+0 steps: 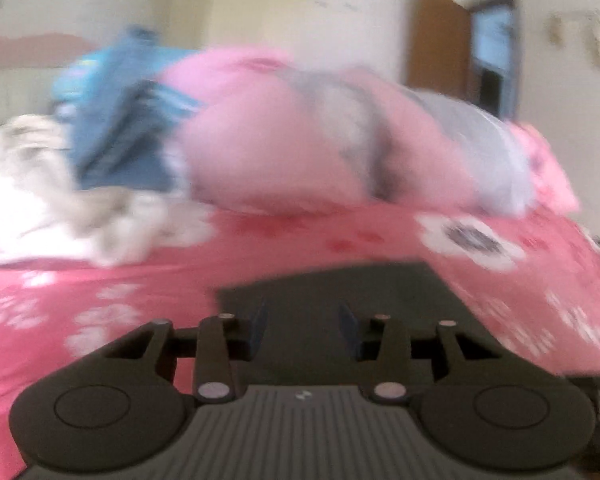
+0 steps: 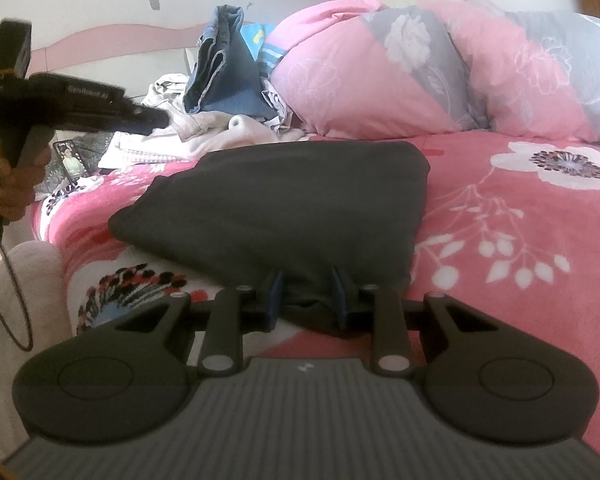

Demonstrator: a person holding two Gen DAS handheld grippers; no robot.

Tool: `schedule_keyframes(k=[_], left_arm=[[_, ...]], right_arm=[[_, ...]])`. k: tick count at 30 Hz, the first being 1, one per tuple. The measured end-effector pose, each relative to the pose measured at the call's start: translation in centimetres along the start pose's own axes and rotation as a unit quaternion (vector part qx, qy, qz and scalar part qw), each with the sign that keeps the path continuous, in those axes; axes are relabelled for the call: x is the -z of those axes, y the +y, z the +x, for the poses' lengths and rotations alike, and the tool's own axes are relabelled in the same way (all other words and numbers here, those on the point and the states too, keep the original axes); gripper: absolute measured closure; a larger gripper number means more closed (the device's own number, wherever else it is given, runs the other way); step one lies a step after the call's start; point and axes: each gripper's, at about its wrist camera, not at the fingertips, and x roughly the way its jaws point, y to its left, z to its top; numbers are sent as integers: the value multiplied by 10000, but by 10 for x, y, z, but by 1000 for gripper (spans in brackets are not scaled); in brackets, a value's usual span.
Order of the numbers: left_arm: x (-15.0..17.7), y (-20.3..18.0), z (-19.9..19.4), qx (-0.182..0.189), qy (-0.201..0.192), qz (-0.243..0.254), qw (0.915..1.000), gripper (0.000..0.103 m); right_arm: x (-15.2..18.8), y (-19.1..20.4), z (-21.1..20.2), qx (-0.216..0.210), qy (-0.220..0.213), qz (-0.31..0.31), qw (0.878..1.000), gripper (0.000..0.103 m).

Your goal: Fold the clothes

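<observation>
Pads of your R gripper (image 2: 306,300) pinch near edge of folded dark garment (image 2: 276,196), which lies flat on pink floral bedspread (image 2: 520,240). Your L gripper (image 1: 304,326) partly open, nothing between pads, held above bed; "GenRobot.AI" readable on its side. Beyond: jeans (image 2: 220,76) on clothes pile, pink-grey duvet (image 2: 420,68).

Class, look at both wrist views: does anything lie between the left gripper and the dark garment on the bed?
Nothing visible does. The left gripper hangs open just above the dark garment, while the right gripper pinches its near edge.

Home bedroom: floral bed (image 2: 520,240), pillows (image 2: 380,68)
</observation>
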Motion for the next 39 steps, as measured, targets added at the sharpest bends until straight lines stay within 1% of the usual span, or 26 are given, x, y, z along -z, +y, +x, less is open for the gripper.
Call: schedule_keyframes(k=[4,7,9,12,15,16,17,20,22,23,26,28,31,34,36,37,39], left_arm=[[22,-34,14,389,288,291,9984,60],[40,-48,11,534,230,462,9972,59],[47,-55,9,594,154,584,9964,56],[58,-67,10,564,114,898,9943,51],[70,-75,18,396,173,1158,9923,50],[71,-75,21,387,156,1164,9923,50],[72,-74,20,395,131,1154,9924,50],[73,-70,21,476,88,1066,9931,49],[75,-67,21,527,65,996,9936,49],[75,-66,20,545,53,963,9938,49],[75,-63,20,635,35,880,9941,47],[74,-60,18,689,35,832,9941,46],[66,-51,10,738,13,656,9951,41],[54,-35,-3,708,-135,431,9965,35],[45,-21,-9,629,-220,234,9975,26],[41,-13,-10,574,-210,103,9981,25],[33,5,-5,472,-21,-258,9985,24]], right_arm=[[2,3,0,54,-22,-52,10000,78],[3,6,0,127,-42,-143,9998,78],[4,8,0,176,-46,-193,9996,78],[4,9,0,236,-26,-207,9995,78],[-1,11,-2,301,57,-206,9993,78],[-4,13,-5,335,101,-251,9991,77],[-8,15,-9,378,121,-306,9987,77],[-21,21,-30,513,-168,-468,9974,75],[-25,24,-36,588,-218,-650,9959,75],[-23,25,-34,644,-151,-788,9947,75],[-4,25,-13,767,462,-1050,9904,75],[0,29,-11,865,480,-1222,9876,75],[-17,32,-13,869,583,-1278,9863,75],[-41,25,-25,771,451,-1073,9902,73],[-58,13,-31,625,378,-727,9947,66],[-65,6,-32,561,335,-549,9964,63],[-76,-9,-32,380,268,-137,9988,52]])
